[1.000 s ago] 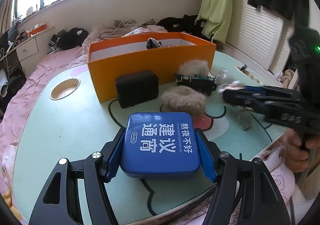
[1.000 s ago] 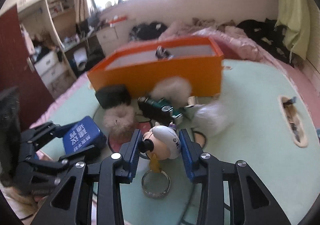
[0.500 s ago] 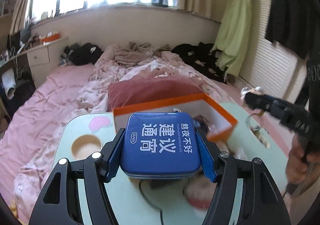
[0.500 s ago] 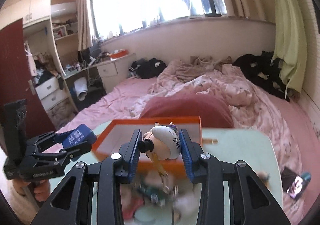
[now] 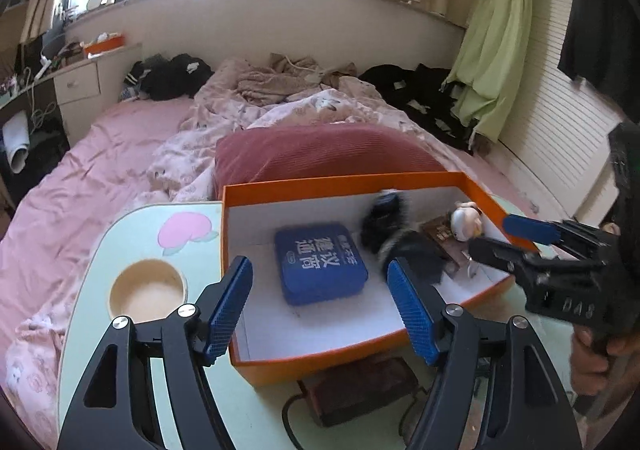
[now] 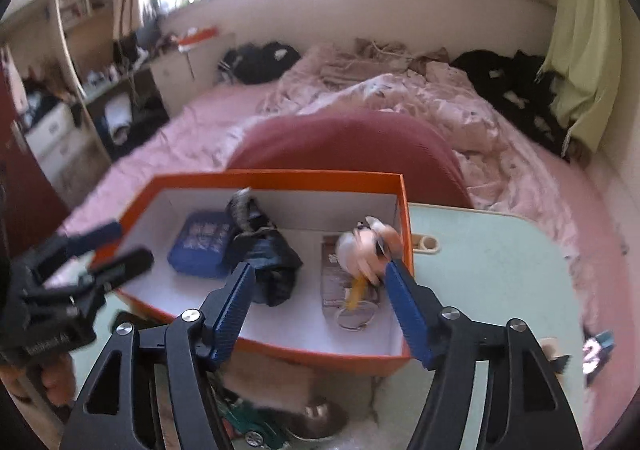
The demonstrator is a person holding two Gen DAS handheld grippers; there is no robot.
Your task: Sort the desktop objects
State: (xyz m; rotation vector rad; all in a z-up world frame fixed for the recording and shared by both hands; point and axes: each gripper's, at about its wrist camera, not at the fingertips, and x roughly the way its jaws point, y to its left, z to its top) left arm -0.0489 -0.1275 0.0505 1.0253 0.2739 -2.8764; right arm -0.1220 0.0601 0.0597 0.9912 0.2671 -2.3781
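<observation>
STEP: deposit into orange box (image 5: 352, 354) | LEFT: your left gripper (image 5: 320, 310) is wide open, empty; blue tin (image 5: 320, 264) lies on box floor | RIGHT: your right gripper (image 6: 320, 310) is wide open; figurine keychain (image 6: 366, 246) is in box, blurred | NEXT: likely return to counter (image 6: 480, 258) for remaining items.

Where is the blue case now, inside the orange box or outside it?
Inside. The blue case lies flat on the orange box floor, and the left hand-held gripper above is open.

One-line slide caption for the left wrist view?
Open left tool above the orange box, blue case lying inside, open right tool near the figurine keychain.
</observation>
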